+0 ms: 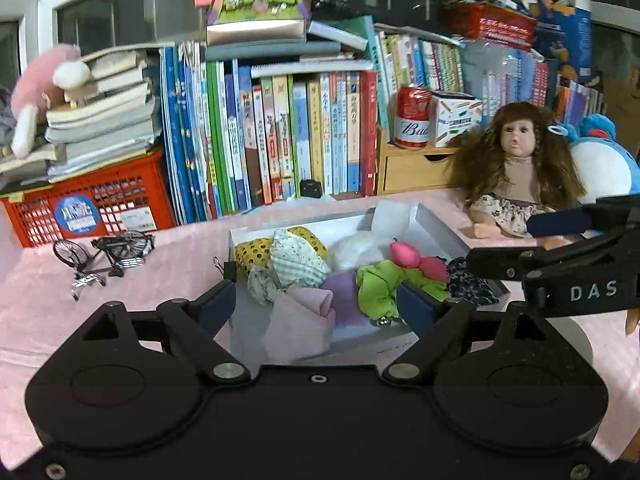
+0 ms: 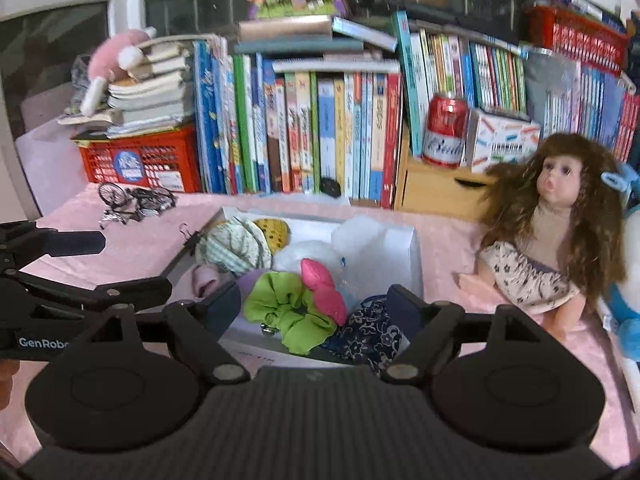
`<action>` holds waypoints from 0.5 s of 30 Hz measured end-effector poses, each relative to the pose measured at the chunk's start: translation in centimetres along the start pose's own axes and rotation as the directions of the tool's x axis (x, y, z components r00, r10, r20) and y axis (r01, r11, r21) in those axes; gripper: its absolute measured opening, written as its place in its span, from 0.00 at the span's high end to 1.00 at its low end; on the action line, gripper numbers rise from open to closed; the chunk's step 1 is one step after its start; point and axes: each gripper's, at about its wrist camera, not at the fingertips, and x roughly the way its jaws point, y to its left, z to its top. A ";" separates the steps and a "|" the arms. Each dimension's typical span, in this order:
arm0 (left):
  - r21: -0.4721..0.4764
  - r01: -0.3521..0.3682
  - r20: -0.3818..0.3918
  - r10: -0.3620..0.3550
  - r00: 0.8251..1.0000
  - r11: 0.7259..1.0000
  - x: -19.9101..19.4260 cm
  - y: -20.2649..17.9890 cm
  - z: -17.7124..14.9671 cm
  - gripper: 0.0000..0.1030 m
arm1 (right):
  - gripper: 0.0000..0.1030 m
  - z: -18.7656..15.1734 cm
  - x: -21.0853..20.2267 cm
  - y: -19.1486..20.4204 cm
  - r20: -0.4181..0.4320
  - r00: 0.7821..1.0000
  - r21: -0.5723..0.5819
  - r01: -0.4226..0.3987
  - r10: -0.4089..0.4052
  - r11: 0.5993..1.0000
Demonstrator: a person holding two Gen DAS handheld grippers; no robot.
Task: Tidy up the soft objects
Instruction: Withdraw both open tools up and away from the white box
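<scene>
A: Report the state of each hand-held gripper.

B: The left hand-held gripper [image 1: 316, 304] has its jaws spread wide and grips nothing; both fingers hang over the near half of the white box [image 1: 440, 226]. The right hand-held gripper [image 2: 316, 304] is likewise wide apart and empty, over the near right part of the same box.

A: Location of the soft objects, referenced to the white box?

B: All lie inside it. The green scrunchie [image 1: 380, 288] is at the near right, touching the pink bow [image 1: 416, 260] just behind it. The navy floral cloth [image 2: 368, 336] sits at the near right corner, beside the scrunchie. The pale pink cloth [image 1: 304, 312] lies at the near centre. The checked fabric piece [image 1: 298, 258] is at the left, with the yellow dotted piece [image 1: 248, 252] touching it at the far left. A white fluffy item [image 1: 356, 254] lies at the centre rear.

A: Surroundings of the white box?

B: The box rests on the table [image 1: 40, 280], which carries a pink cover. The doll [image 1: 516, 176] sits to its right, apart from it. A miniature bicycle [image 1: 104, 252] lies to its left. The row of books [image 1: 280, 136] stands behind it.
</scene>
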 end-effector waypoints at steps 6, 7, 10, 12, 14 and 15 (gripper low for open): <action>0.011 -0.002 0.055 0.001 0.999 1.000 -3.3 -0.5 -1.5 0.15 | 0.13 -1.0 -3.2 0.4 0.080 0.997 -0.014 -0.006 0.007 1.000; 0.001 -0.004 0.058 0.004 0.998 1.000 -3.8 -0.4 -1.8 0.14 | 0.13 -1.3 -3.8 0.4 0.095 0.995 -0.017 -0.001 0.003 1.000; -0.039 0.002 0.066 0.000 0.998 0.999 -5.0 0.0 -2.8 0.13 | 0.11 -2.1 -5.2 0.6 0.133 0.991 -0.025 0.008 -0.005 1.000; -0.072 0.006 0.076 0.000 0.997 0.997 -5.6 0.3 -3.5 0.11 | 0.09 -2.8 -5.9 0.5 0.150 0.989 -0.019 0.004 -0.001 1.000; -0.105 0.000 0.086 0.009 0.996 0.994 -6.1 0.6 -4.5 0.11 | 0.09 -3.5 -6.5 0.5 0.164 0.987 -0.012 0.004 -0.002 1.000; -0.111 -0.001 0.088 0.011 0.996 0.994 -6.3 0.8 -5.0 0.11 | 0.09 -3.9 -6.8 0.5 0.169 0.986 -0.010 0.005 -0.003 1.000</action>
